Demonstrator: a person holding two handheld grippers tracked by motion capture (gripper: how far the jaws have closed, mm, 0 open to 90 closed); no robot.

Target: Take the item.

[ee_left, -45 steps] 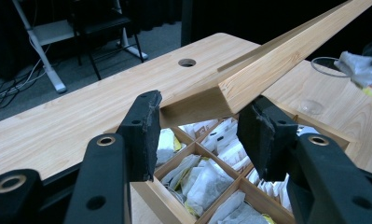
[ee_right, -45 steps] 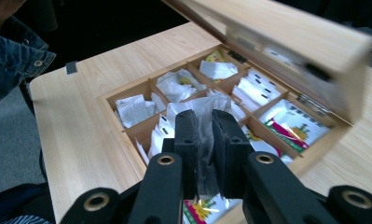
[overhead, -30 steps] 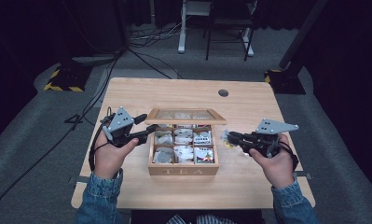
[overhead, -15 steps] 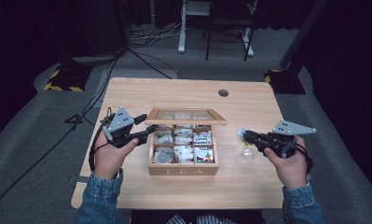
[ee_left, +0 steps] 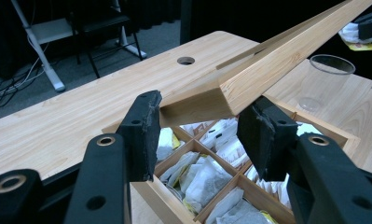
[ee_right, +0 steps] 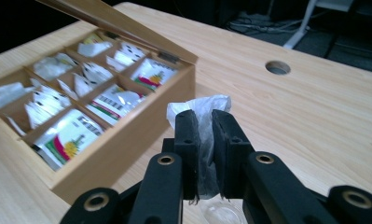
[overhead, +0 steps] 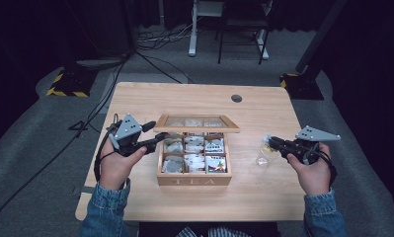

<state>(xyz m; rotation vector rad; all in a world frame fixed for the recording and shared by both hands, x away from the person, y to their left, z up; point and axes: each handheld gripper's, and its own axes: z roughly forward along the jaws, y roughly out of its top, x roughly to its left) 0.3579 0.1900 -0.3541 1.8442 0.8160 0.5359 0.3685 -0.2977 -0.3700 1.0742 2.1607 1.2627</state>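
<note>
left gripper (overhead: 157,141) clamped on the corner of the lid (overhead: 197,123), propping the tea box (overhead: 194,174) open on the tabletop (overhead: 150,98). compartments full of tea bags. right gripper (overhead: 273,143) clenched on one tea bag (ee_right: 200,109), already out of the box, hanging over the clear cup (overhead: 262,159) just right of it. judgement: pick done, bag not yet in the cup; left to do is drop it in, release, then lower the lid

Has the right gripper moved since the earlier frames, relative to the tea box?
Yes. The right gripper, shut on a tea bag, has drawn rightward away from the tea box, toward the clear cup.
</note>
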